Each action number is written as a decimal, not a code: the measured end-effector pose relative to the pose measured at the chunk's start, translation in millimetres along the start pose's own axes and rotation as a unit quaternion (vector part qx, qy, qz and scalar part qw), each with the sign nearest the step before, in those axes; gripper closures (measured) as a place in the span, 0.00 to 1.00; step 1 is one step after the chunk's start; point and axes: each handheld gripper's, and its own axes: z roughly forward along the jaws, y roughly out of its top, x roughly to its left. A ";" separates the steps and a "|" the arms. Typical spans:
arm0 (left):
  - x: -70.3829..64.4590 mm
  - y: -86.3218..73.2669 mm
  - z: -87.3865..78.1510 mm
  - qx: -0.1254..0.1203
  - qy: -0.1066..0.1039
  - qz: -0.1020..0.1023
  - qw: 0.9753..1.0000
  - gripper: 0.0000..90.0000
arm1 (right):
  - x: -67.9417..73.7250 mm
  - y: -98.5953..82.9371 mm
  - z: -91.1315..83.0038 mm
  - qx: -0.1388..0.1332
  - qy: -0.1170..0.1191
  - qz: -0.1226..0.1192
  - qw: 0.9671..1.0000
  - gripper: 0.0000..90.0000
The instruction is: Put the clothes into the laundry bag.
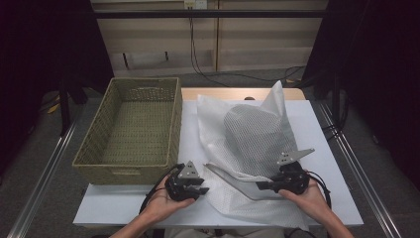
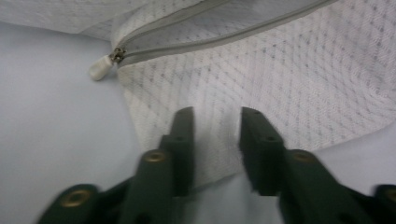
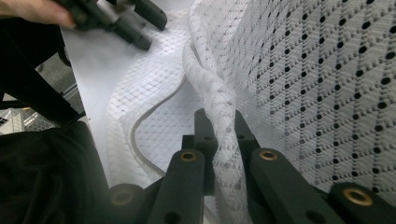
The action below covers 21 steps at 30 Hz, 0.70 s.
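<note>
A white mesh laundry bag (image 1: 252,134) lies on the white table (image 1: 317,129) with a grey bulge inside it. Its grey zipper (image 2: 196,44) runs along the near edge and ends in a white pull tab (image 2: 100,69). My left gripper (image 1: 203,189) is open, its jaws hovering over the bag's near corner (image 2: 217,116) with the cloth lying flat under them. My right gripper (image 1: 261,186) is shut on a raised fold of the mesh (image 3: 223,122) at the bag's near right edge. The left gripper (image 3: 135,21) also shows far off in the right gripper view.
An empty wicker basket (image 1: 126,173) stands on the table's left side, close beside the bag. Cables (image 1: 208,69) trail over the floor behind the table. Metal rails (image 1: 356,163) run along both sides of the table.
</note>
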 end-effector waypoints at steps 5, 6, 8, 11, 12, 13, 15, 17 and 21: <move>0.9 0.9 0.5 0.003 -0.010 -0.007 1.000 1.00 | -1.6 0.5 0.6 -0.003 0.000 -0.002 1.000 0.96; 1.0 1.7 -0.1 0.007 -0.006 -0.006 1.000 1.00 | -1.6 0.5 0.6 -0.003 0.000 -0.002 1.000 0.96; 0.8 1.8 0.3 0.001 -0.009 -0.010 1.000 1.00 | -1.2 0.8 -0.2 -0.002 -0.002 0.002 1.000 0.96; -4.7 2.5 -8.6 -0.001 -0.028 -0.006 1.000 1.00 | -1.4 1.5 -2.0 -0.009 -0.002 0.001 1.000 0.97; -8.4 1.2 -9.2 -0.006 -0.034 -0.007 0.999 1.00 | -1.1 1.7 -3.0 -0.008 -0.003 0.002 1.000 0.97; -11.3 1.1 -12.4 0.004 -0.039 -0.004 0.999 1.00 | -1.5 2.4 -4.2 -0.014 -0.002 0.002 1.000 0.96; -19.1 0.5 -17.7 -0.008 -0.046 0.005 0.999 1.00 | -1.7 2.7 -4.3 -0.016 -0.001 0.004 1.000 0.96; -24.2 -0.5 -25.8 -0.001 -0.048 0.006 0.999 1.00 | -1.4 4.5 -4.9 -0.017 -0.003 0.005 1.000 0.96; -26.2 -10.6 -39.6 -0.004 -0.053 -0.007 0.999 1.00 | 0.7 8.3 -4.1 -0.019 -0.001 0.002 1.000 0.92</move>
